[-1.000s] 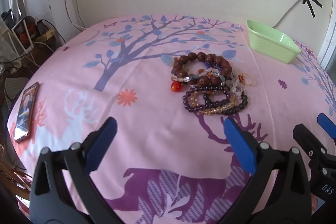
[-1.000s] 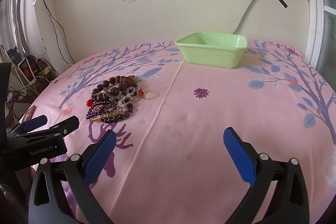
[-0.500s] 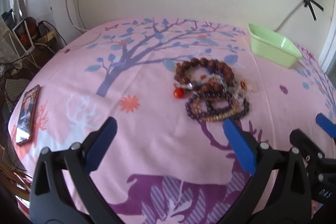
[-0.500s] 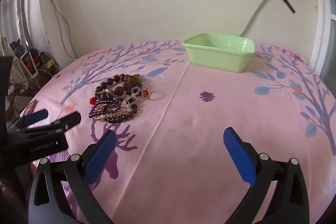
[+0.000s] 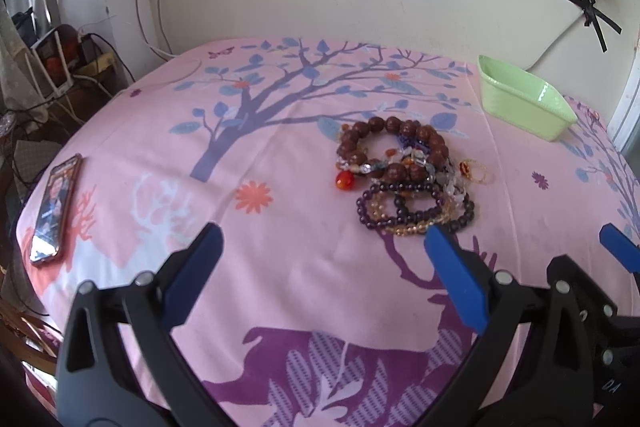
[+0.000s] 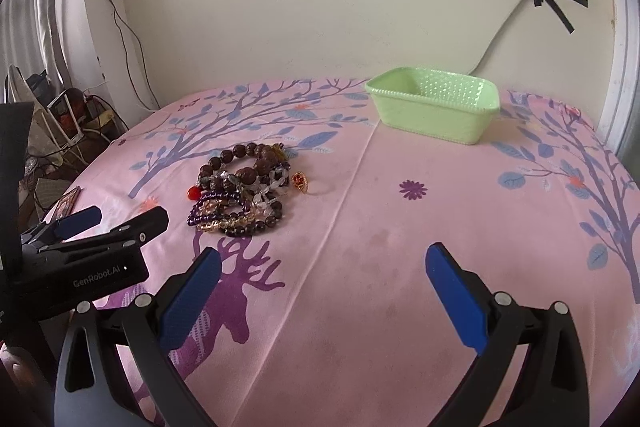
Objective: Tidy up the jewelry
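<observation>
Near the bed's (image 5: 280, 259) left edge, only the left view shows a phone (image 5: 54, 205); both tools (image 5: 320, 259) (image 6: 322, 281) gape, released, short of the bracelets (image 6: 240, 187).

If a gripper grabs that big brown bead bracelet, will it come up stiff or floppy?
Probably floppy: the brown bead bracelet is separate round beads in a loop, so it should sag from the pinch. Its beads look smooth, so they may slip between the fingers. It lies against the other bracelets in the pile and may drag them.
</observation>
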`<state>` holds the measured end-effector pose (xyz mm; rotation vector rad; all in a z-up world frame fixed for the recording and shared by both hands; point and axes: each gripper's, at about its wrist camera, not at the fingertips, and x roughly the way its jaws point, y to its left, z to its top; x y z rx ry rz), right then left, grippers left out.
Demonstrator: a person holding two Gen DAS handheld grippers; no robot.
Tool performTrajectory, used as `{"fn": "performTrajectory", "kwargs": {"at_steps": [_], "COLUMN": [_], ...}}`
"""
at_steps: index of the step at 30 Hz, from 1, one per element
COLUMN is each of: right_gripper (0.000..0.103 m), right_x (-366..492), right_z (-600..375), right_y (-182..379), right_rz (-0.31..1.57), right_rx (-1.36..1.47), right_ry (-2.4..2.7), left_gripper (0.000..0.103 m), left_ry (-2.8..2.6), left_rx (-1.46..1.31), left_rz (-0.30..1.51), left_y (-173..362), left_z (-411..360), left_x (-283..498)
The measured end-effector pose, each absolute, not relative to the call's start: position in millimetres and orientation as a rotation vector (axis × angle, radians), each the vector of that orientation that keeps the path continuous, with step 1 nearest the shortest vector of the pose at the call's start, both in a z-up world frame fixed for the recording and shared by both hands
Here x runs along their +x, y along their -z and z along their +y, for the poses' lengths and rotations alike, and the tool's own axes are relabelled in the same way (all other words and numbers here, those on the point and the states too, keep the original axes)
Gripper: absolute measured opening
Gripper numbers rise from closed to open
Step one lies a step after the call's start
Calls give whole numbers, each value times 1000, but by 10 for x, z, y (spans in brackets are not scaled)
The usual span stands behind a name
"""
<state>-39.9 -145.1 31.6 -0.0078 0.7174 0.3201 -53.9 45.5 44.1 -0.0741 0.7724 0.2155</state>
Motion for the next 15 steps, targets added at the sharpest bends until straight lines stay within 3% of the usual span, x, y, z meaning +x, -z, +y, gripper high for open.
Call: {"fn": "performTrajectory", "kwargs": {"at_steps": [15], "right_gripper": [79], "right_x": [-388], "right_z": [-1471], "right_y": [-281], "right_rz": [730], "right_rx": [2], "right_ry": [-320], "left_gripper": [97], "left_ry": [-202], "left_rx": [-83], "left_rz": [756], "left_y": [-444], "left_z": [413], "left_x": [-594]}}
